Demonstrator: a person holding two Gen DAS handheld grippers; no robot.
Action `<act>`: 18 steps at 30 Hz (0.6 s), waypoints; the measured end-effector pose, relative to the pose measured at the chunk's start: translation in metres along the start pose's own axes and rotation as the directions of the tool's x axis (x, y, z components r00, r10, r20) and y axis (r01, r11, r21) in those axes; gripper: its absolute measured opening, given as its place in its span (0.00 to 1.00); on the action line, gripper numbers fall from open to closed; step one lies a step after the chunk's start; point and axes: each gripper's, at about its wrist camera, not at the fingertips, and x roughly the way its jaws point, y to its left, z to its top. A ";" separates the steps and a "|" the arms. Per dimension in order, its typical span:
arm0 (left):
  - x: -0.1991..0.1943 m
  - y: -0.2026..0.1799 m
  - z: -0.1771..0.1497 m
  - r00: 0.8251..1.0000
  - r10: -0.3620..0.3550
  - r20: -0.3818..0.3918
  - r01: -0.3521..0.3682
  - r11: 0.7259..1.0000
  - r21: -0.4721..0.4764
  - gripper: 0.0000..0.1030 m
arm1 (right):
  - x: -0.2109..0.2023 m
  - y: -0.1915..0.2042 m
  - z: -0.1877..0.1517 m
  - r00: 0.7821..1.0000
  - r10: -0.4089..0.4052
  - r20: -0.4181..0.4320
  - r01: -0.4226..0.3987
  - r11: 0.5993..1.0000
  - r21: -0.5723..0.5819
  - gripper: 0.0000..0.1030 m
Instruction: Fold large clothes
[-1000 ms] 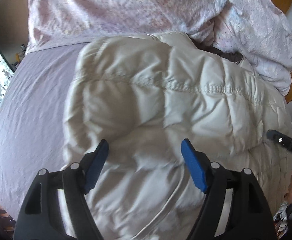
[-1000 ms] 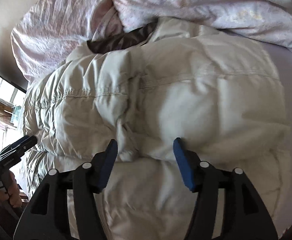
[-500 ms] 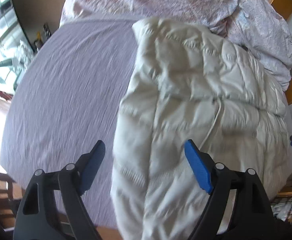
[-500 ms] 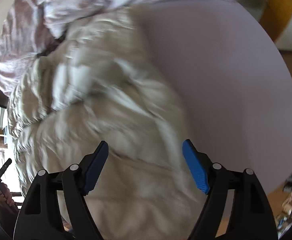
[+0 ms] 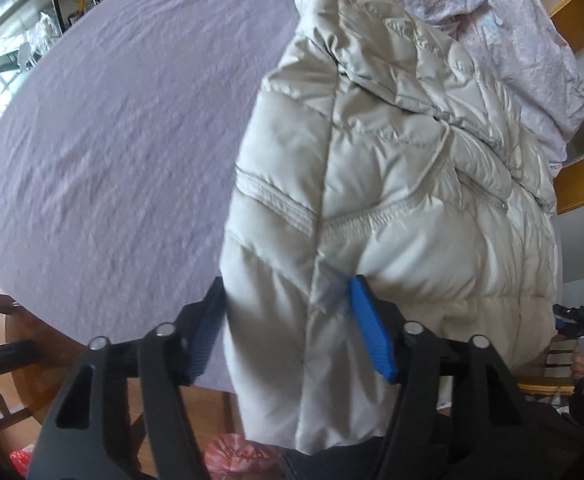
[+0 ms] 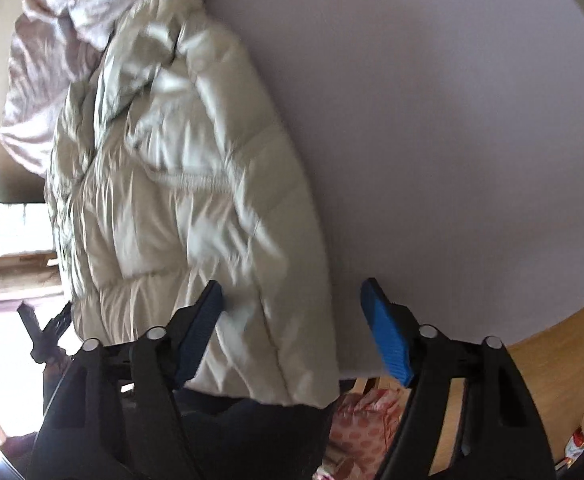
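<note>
Cream puffer jacket (image 5: 391, 184) lies lengthwise on bed w/ lilac sheet (image 5: 112, 140), its near hem hanging over the bed edge toward the cameras; far end touches the rumpled pale floral duvet (image 5: 523, 40) at the head of the bed.

Left claw (image 5: 288, 330): jaws have just been closing, now about half open w/ the jacket's near left corner bulging between the blue pads (image 5: 371, 340); both pads are against the fabric, so it has hold of that corner.

Right claw (image 6: 292, 328): jaws fairly wide, have just been closing a bit. Jacket's (image 6: 180, 184) near right edge sits between them; left pad touches fabric, right pad (image 6: 385, 332) is clear over bare sheet (image 6: 431, 120), so no grip
</note>
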 end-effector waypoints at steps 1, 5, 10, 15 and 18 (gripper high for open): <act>0.001 -0.002 -0.002 1.000 0.002 -0.002 -0.002 1.000 0.004 0.56 | 0.002 0.001 -0.002 1.000 0.025 -0.015 -0.025 1.000 -0.004 0.62; -0.001 -0.004 -0.005 1.000 -0.012 -0.002 0.012 1.000 -0.007 0.49 | 0.008 0.005 -0.009 0.995 0.088 -0.057 -0.088 0.996 -0.007 0.36; -0.005 -0.007 -0.014 0.999 -0.029 -0.016 0.028 1.000 -0.011 0.46 | 0.007 0.026 -0.003 0.989 0.142 -0.045 -0.144 0.989 -0.036 0.12; -0.010 -0.005 -0.018 0.999 -0.049 -0.015 0.049 0.999 -0.021 0.29 | -0.007 0.040 0.008 0.985 0.172 0.009 -0.171 0.982 -0.077 0.08; -0.015 -0.010 -0.014 0.998 -0.059 -0.002 0.059 0.998 -0.007 0.15 | -0.016 0.053 0.019 0.985 0.167 0.044 -0.162 0.980 -0.114 0.07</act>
